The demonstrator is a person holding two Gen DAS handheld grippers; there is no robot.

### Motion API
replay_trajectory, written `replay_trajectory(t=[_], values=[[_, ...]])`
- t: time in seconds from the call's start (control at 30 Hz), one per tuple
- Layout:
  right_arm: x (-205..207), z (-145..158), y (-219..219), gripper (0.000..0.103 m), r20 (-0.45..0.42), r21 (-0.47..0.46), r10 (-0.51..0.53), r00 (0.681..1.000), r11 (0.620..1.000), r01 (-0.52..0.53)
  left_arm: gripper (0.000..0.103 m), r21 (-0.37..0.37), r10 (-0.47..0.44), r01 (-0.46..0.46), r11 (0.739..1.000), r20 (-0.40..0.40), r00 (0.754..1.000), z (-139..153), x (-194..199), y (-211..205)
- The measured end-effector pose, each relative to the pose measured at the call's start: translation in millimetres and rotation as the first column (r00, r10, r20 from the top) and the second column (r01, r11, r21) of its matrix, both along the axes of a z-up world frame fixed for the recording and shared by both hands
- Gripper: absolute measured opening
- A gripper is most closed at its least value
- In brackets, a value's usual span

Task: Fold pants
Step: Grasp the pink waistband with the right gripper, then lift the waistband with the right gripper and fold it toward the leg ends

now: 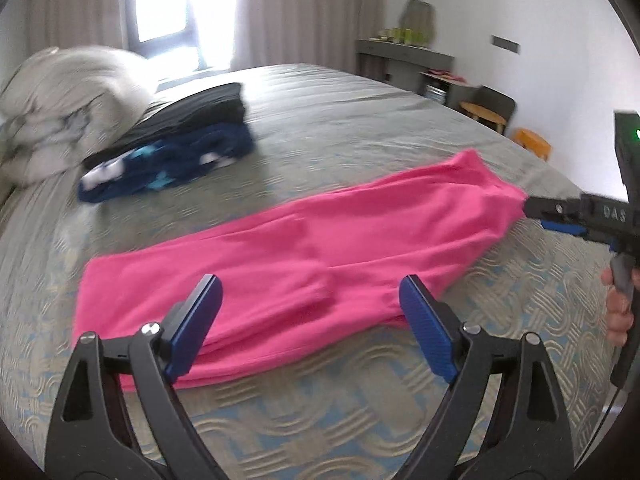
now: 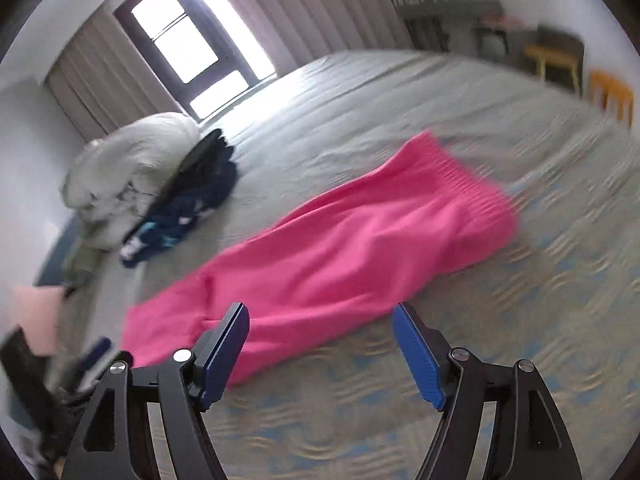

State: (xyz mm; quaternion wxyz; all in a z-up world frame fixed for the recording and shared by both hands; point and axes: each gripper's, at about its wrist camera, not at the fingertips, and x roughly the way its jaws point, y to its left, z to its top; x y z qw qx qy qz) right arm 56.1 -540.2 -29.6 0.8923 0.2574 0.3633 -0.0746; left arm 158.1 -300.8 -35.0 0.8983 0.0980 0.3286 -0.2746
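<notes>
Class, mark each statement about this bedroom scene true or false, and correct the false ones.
1. The pants are pink. True.
2. The pants lie on a wooden floor. False: they lie on the patterned bed cover.
3. The left gripper has its jaws open. True.
4. The dark clothes are stacked on the pants. False: they sit apart from them, beside the pale bedding.
</notes>
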Motion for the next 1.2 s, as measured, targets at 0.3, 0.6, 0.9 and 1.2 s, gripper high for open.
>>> replay_trajectory(t=[0.3,0.6,0.9,1.2], values=[[-15,-43,-84,0.077,-0.005,0.460,-0.142,0.990,0.879,0.129,0.091,0.031,-0.110,0.110,0.993,-0.018,0.994,-7,-9,-72],[8,-78,-131,0.077,-0.041,0.649,-0.254,0.966,0.728,0.219,0.091,0.069,-0.163,0.167,0.984,-0.054,0.985,-31,-7,-124],[34,-97,-152,0.013,-0.058,0.620,-0.237,0.970,0.753,0.221,0.091,0.097,-0.098,0.117,0.988,-0.184,0.978,-53,16,-114],[45,-87,-157,0.012,-0.018,0.568,-0.169,0.985,0.810,0.149,0.091,-0.022,-0.149,0.147,0.989,-0.132,0.980,-35,17,-110]])
